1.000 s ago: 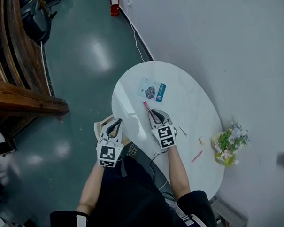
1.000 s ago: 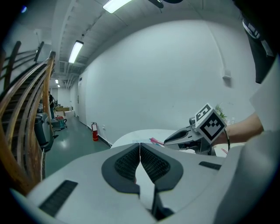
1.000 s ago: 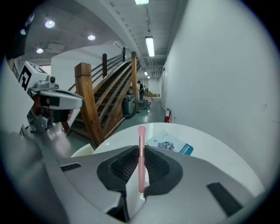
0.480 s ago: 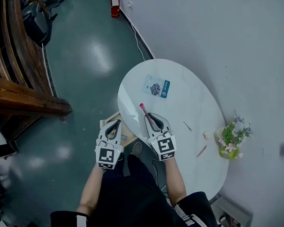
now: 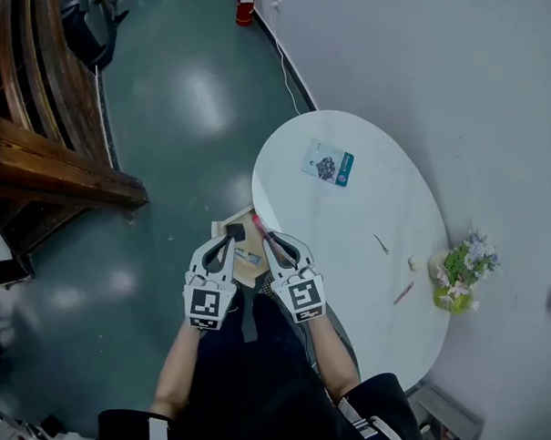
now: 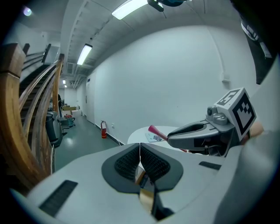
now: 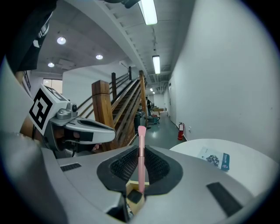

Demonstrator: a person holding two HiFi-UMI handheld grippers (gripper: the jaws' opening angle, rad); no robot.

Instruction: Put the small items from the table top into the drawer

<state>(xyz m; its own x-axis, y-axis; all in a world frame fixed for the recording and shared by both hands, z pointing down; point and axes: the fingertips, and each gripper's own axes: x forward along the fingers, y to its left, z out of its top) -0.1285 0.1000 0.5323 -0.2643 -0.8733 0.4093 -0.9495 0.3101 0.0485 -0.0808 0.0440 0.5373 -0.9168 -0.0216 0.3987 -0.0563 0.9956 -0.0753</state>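
Pink brush (image 7: 141,151): being clamped upright between the right gripper's pads, with its head poking out past the tips. In the head view the brush (image 5: 257,223) is hanging just off the table's near-left rim, above the open drawer.
Right gripper (image 5: 272,245): its jaws are squeezing the brush handle; it is pointing away from the person and slightly down.
Left gripper (image 5: 227,239): its jaws are pressing together at the tips, with nothing between them; it is hovering just left of the right gripper, over the drawer's left side.
Drawer (image 5: 248,259): wooden, standing open under the table's near-left rim and showing between the two grippers; its contents are too small to make out.
Table (image 5: 348,216): white and oval, sitting close to the wall on the right.
Card (image 5: 328,164): lying flat on the far part of the table.
Sliver (image 5: 381,244), lump (image 5: 414,264), stick (image 5: 404,293): lying apart from one another on the table's right side; the stick is pink.
Flowers (image 5: 464,268): standing at the table's right rim.
Stairs (image 5: 45,161): wooden, running along the left.
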